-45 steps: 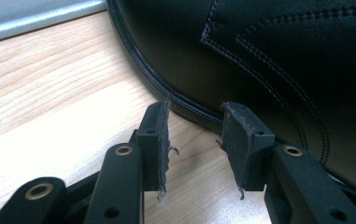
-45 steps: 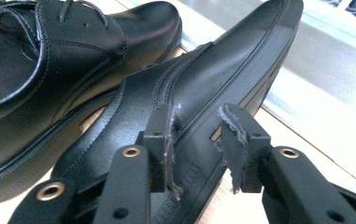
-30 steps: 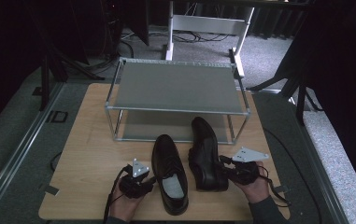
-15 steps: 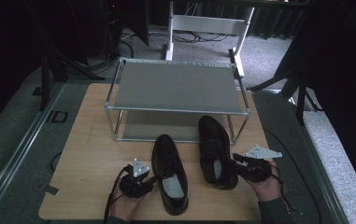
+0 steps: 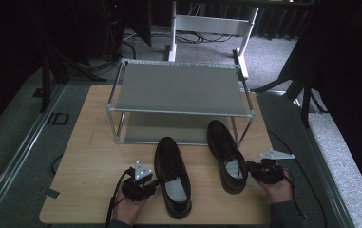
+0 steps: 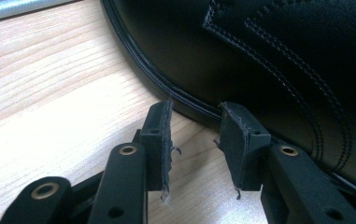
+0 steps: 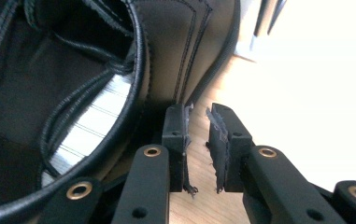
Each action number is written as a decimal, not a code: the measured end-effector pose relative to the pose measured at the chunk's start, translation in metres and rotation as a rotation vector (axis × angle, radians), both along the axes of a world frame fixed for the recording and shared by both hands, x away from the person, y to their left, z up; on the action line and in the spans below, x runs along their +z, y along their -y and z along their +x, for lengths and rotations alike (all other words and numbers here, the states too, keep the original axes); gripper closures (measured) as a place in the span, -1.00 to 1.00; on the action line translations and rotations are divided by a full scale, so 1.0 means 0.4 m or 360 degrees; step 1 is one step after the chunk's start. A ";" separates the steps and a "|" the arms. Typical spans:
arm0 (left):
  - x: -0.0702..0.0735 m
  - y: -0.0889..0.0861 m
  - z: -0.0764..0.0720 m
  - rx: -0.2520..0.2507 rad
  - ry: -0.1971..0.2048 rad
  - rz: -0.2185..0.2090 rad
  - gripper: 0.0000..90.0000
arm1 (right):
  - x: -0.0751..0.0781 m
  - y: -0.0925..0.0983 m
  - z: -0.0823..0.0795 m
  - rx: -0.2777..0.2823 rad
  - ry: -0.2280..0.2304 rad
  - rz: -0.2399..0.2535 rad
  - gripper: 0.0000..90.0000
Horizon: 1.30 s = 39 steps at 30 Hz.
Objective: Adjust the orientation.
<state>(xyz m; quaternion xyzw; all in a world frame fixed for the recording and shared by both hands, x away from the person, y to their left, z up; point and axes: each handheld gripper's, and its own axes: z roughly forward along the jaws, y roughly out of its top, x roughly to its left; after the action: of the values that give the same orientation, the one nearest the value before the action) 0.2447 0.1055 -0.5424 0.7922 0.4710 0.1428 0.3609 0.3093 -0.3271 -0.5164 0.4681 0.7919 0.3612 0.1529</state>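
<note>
At the near edge of the wooden table (image 5: 88,156), two hands come in, and each one holds a black gripper. The left gripper (image 5: 151,183) is low near the front edge. Its jaws have just been closing a little, but they stand apart with nothing between them, and their tips sit just beside the sole of the left shoe (image 5: 171,175). In the left gripper view the pads (image 6: 160,140) have bare wood between them, and the shoe's side (image 6: 269,60) is right behind them. The right gripper (image 5: 251,167) is near the front right corner, close to the heel of the right shoe (image 5: 226,154). Its jaws have just been closing too, and now only a thin gap is left, with nothing held in it. In the right gripper view the tips (image 7: 196,121) are just beside the back of the shoe (image 7: 166,51). Both black shoes stand side by side on the table, toes pointing away from the person. The right shoe sits a bit farther back. Straight past the toes stands a metal shoe rack (image 5: 181,88) with two grey shelves, and it blocks the way forward. Beyond the far edge, on the grey floor, there are white stand legs (image 5: 207,23) and dark cables (image 5: 121,40).
</note>
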 end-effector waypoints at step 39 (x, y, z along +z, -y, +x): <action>-0.012 0.040 0.010 -0.0025 -0.0013 0.0008 0.60 | 0.070 -0.100 0.025 0.0070 0.0139 -0.0151 0.70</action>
<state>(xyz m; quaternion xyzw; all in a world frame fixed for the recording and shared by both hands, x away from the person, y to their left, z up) 0.2487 0.0894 -0.5470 0.7974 0.4658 0.1379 0.3581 0.3193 -0.2872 -0.4885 0.4265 0.8108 0.3466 0.2013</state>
